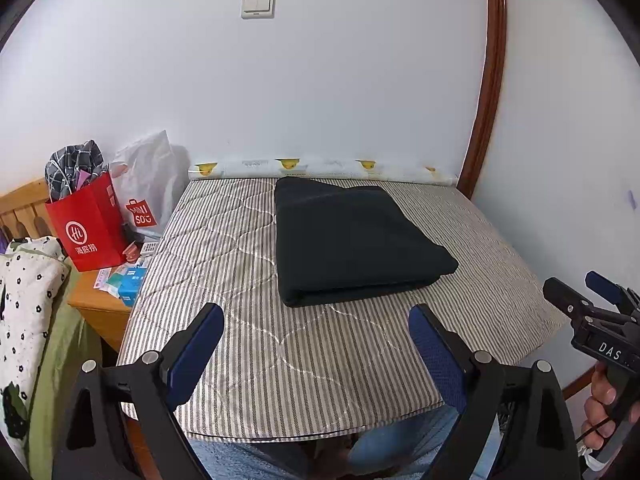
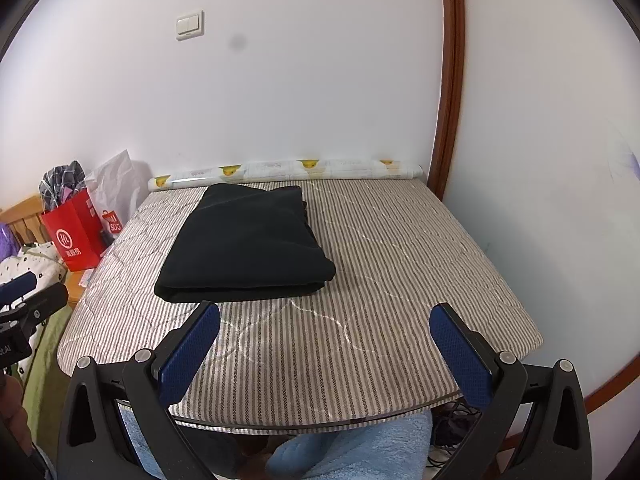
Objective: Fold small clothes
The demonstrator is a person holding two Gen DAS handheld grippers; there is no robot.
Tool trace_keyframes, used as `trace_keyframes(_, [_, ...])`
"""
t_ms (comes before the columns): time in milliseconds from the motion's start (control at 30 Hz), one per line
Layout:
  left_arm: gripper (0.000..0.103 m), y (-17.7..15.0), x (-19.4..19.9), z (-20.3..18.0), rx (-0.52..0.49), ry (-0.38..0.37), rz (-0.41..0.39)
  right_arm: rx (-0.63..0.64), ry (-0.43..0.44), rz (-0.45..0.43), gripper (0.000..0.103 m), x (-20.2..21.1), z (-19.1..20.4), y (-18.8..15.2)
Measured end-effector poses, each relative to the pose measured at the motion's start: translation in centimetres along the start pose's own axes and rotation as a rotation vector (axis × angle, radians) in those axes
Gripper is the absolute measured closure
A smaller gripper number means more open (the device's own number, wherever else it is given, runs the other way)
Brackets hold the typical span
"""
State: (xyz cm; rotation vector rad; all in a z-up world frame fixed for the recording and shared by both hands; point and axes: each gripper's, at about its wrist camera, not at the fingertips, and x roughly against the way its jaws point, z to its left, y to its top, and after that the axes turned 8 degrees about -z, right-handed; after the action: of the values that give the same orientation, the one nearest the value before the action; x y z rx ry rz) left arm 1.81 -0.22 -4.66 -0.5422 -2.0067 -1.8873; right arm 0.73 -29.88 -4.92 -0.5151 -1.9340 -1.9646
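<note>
Dark garment (image 1: 356, 240) sits folded into a thick rectangle on the striped quilted pad (image 1: 248, 344), toward the far half, near the wall, w/ layered edges facing the cameras. In right wrist view the same garment (image 2: 246, 240) lies left of centre, nothing touching it.

Left gripper (image 1: 316, 344) hovers over the near part of the pad, jaws spread wide, blue pads empty, well short of the cloth. Right gripper (image 2: 326, 344) does likewise on its side: jaws wide apart, nothing between them. It shows at the right edge of left wrist view too, a hand (image 1: 604, 412) wrapped round its handle.

At the back, a rolled sheet w/ yellow duck prints (image 1: 320, 168) runs along the wall, just behind the garment. Off the pad's left edge, a red paper bag (image 1: 90, 232) stands on a wooden side table (image 1: 100, 308), a white plastic bag (image 1: 148, 184) beside it. Light switch (image 1: 258, 5) on the wall above. Blue-clad knees (image 2: 360, 444) show below the pad's near edge.
</note>
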Motion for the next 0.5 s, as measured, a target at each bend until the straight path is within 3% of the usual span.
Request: trace_keyframes(500, [0.009, -0.02, 0.10, 0.50, 0.021, -0.008, -0.004, -0.002, 0.001, -0.004, 0.000, 0.19, 0.23, 0.04])
